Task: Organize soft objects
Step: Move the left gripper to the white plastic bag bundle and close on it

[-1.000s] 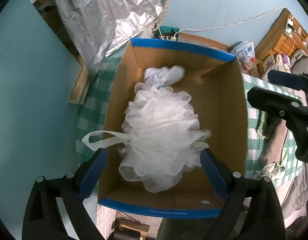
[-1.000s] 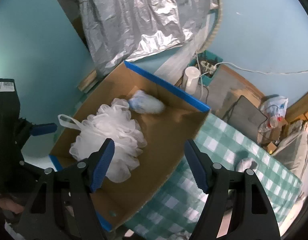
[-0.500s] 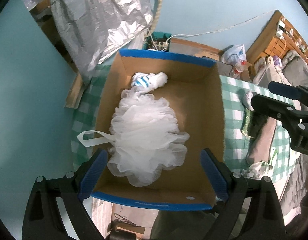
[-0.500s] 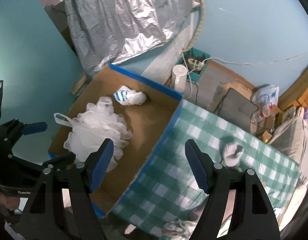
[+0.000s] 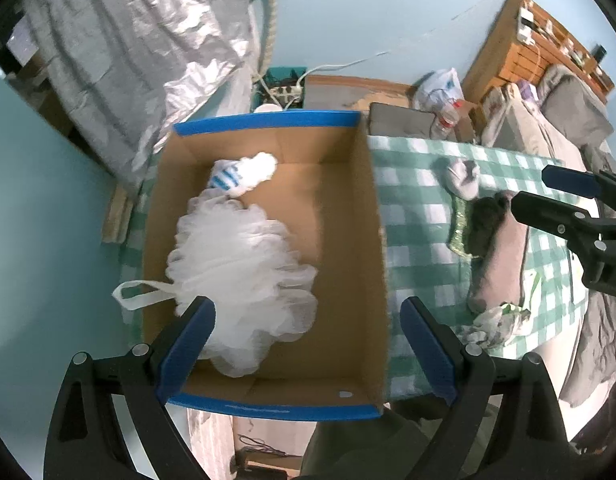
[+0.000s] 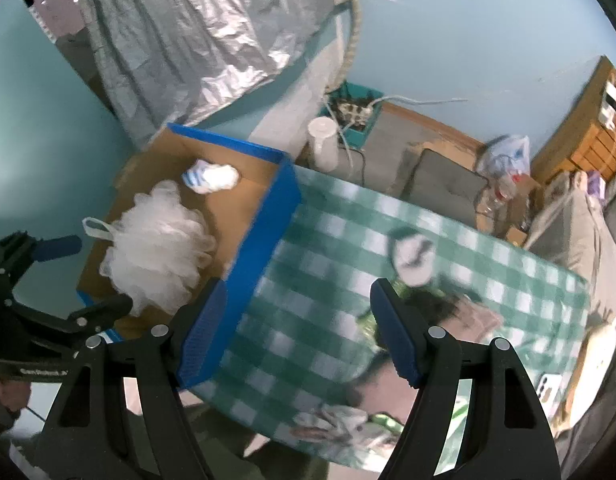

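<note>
A cardboard box with a blue rim (image 5: pixel 267 124) (image 6: pixel 283 184) holds a white mesh bath pouf (image 5: pixel 235 276) (image 6: pixel 155 248) and a rolled white sock with blue stripes (image 5: pixel 243 176) (image 6: pixel 209 176). My left gripper (image 5: pixel 308 348) (image 6: pixel 95 276) hangs open above the box's near end with nothing between its fingers. My right gripper (image 6: pixel 299 336) (image 5: pixel 532 190) stands open over the green checked tablecloth (image 6: pixel 316 280) to the right of the box, holding nothing. On the cloth lie a balled grey sock (image 5: pixel 462 178) (image 6: pixel 414 256), a dark soft item (image 5: pixel 488 224) and a pinkish-grey cloth (image 5: pixel 504 256).
A crumpled white and green cloth (image 5: pixel 492 320) (image 6: pixel 340 424) lies at the table's near edge. Silver foil sheeting (image 5: pixel 139 60) hangs behind the box. On the floor behind stand a power strip in a teal tray (image 6: pixel 354 114), a white jug (image 6: pixel 322 140) and a plastic bag (image 5: pixel 440 88).
Both grippers have swung right, away from the box and towards the tablecloth. Both stay open and empty. The pouf and the striped sock lie where they were.
</note>
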Demonstrator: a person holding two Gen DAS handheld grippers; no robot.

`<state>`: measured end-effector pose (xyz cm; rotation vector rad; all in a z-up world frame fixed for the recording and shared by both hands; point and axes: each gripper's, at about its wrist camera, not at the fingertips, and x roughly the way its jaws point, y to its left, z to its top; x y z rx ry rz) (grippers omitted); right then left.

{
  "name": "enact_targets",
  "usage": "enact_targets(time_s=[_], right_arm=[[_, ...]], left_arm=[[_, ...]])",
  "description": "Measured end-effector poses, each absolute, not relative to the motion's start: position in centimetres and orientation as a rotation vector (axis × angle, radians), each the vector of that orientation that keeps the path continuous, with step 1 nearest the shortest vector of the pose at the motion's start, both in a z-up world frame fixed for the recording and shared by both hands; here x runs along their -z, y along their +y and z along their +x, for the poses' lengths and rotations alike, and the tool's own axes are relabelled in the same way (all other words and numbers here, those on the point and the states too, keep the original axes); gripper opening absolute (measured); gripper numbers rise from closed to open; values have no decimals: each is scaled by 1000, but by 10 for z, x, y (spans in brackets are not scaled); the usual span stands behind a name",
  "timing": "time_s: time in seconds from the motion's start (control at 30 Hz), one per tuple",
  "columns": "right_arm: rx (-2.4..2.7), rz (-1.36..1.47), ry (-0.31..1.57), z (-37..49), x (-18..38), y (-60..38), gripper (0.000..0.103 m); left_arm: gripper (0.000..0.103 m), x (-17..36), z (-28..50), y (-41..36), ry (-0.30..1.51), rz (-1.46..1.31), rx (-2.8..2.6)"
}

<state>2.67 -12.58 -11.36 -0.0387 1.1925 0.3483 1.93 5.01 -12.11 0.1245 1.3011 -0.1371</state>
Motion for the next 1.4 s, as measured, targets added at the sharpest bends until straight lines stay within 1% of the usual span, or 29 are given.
enact_targets(time_s=[0.47, 0.77, 1.4], right_arm=[[-222, 58, 1232, -1, 123, -204, 75], [-142, 116, 1255, -19, 131, -246, 75], [-34, 178, 1325, -55, 164, -299, 75]], left_arm=[[95, 123, 17, -9, 1302, 192, 240], [95, 133, 11, -50, 1325, 247, 313], [95, 160, -7, -112, 1349, 348, 449]])
